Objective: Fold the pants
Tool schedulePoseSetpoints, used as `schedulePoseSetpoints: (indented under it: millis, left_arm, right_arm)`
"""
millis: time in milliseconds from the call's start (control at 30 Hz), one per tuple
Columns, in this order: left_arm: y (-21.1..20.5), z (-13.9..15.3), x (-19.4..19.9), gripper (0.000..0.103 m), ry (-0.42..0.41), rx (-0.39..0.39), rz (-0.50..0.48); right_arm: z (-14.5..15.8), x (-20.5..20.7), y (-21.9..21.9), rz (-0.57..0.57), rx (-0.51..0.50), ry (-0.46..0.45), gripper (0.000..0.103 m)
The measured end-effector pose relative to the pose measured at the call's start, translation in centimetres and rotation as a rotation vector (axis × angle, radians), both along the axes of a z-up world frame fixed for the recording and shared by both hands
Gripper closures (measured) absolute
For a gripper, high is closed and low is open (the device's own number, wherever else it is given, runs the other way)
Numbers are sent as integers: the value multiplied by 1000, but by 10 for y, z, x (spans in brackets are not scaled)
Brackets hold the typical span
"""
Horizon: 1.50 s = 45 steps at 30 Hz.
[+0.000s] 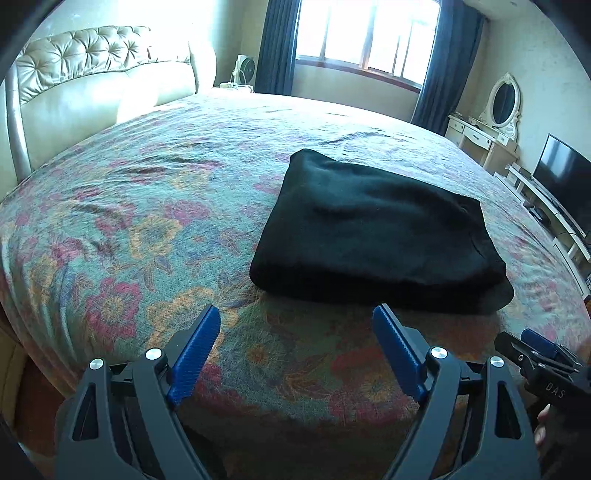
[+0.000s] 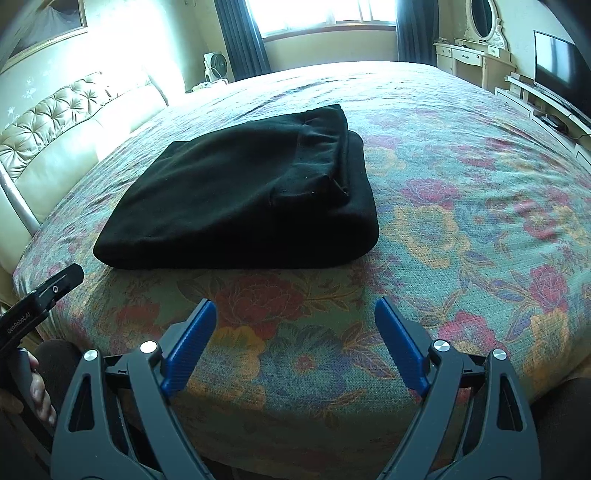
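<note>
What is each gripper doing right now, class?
Left gripper: open, holding nothing.
Right gripper: open, holding nothing; black pants lie folded ahead.

You look across a bed [image 1: 155,206] with a flowered spread in red, yellow and green, a few creases in it. Its tufted cream headboard [image 1: 92,74] stands at your left. Beyond the bed, a bright window [image 1: 365,33] sits between dark blue curtains [image 1: 277,44], with a small white fan [image 1: 244,70] beside the left one. At your right you see a cream dressing table with an oval mirror [image 1: 504,99], then a dark television [image 1: 565,184] on a low white stand.
</note>
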<state>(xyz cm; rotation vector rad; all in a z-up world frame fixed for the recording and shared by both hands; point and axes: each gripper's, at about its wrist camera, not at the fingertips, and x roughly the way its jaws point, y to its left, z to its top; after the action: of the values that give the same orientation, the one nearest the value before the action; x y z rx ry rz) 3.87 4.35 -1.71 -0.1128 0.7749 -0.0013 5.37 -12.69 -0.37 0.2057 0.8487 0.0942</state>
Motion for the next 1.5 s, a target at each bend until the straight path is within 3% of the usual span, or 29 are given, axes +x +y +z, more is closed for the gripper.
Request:
schedulePoseSetpoints:
  millis: [733,1500]
  left_arm:
    - [-25,2,-5,20,13,9,-147]
    - [-31,0,-6,17,17,19,-143]
  right_arm:
    - [0,-3,-3,0,15,-3,15]
    - [-3,-4,-2,6,26,7,15]
